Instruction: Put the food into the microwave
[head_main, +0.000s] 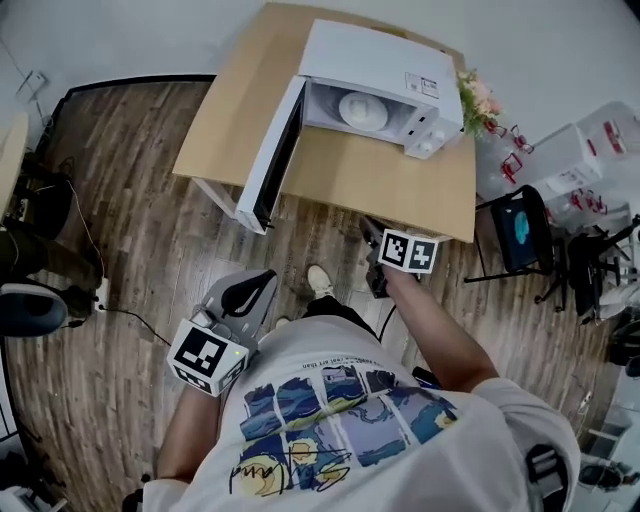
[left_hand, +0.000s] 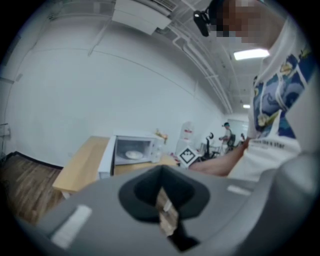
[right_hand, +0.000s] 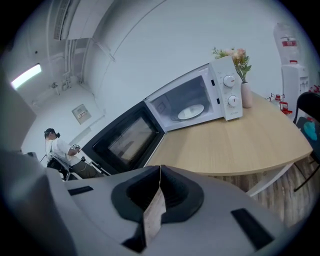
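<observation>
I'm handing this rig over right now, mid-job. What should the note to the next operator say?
Left gripper: fingers shut, empty, back from the light wooden table.
Right gripper: fingers shut, empty, pointing at the table.
White microwave on the table, its door open; round white dish inside, contents unclear.
Done: dish appears loaded.
Left: probably shut the door.

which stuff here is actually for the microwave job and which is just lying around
For the job:
- microwave, its door open
- white dish inside it
- left tongs and right tongs, both shut, empty

Just lying about:
- flowers beside the microwave
- black chair
- storage boxes
</observation>
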